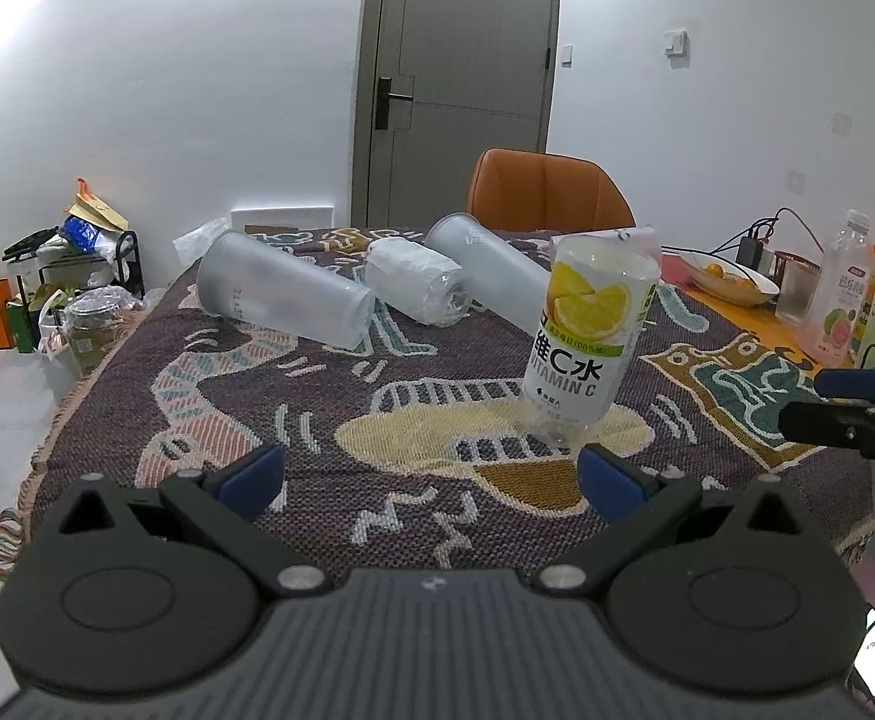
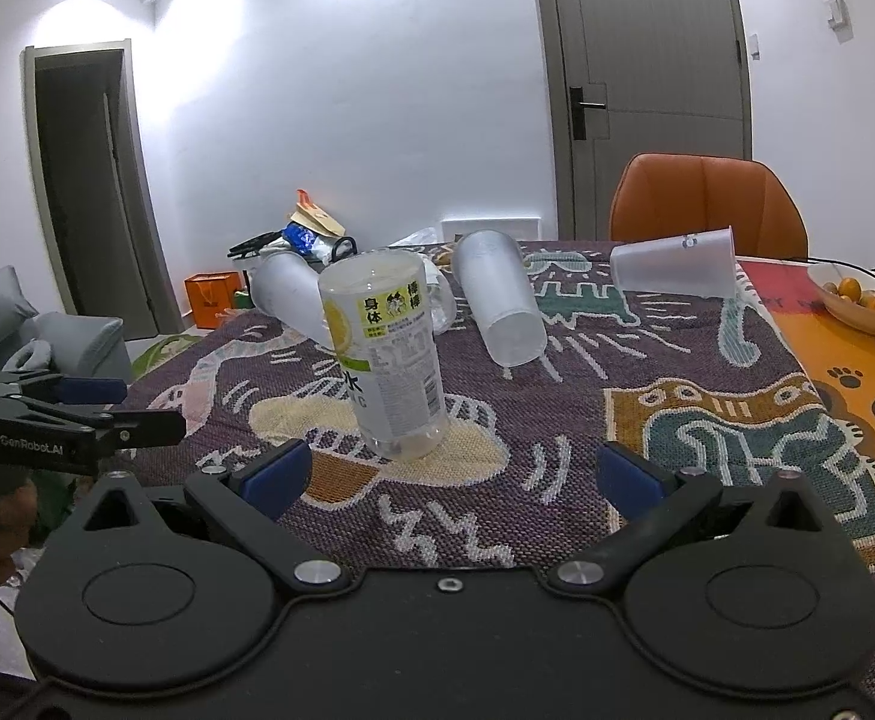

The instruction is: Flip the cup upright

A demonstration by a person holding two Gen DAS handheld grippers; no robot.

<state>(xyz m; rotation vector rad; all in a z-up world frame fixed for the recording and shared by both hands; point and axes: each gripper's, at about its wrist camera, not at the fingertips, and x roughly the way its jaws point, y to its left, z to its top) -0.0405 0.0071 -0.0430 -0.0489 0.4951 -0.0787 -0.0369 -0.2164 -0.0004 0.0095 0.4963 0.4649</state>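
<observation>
A clear cup with a lemon "Vitamin C" label (image 1: 587,342) stands upright, leaning a little, on the patterned cloth (image 1: 317,396); it also shows in the right wrist view (image 2: 392,360). Three frosted cups lie on their sides behind it: one at the left (image 1: 281,294), one in the middle (image 1: 491,270) (image 2: 500,294), one at the far right (image 2: 671,267). My left gripper (image 1: 431,480) is open and empty, just in front of the lemon cup. My right gripper (image 2: 452,474) is open and empty, in front and right of it.
A wrapped white roll (image 1: 419,285) lies between the frosted cups. An orange chair (image 1: 548,192) stands behind the table. A bowl of oranges (image 2: 863,297), a drink bottle (image 1: 842,294) and cables sit at the right. Bags and clutter (image 1: 71,276) are on the floor at the left.
</observation>
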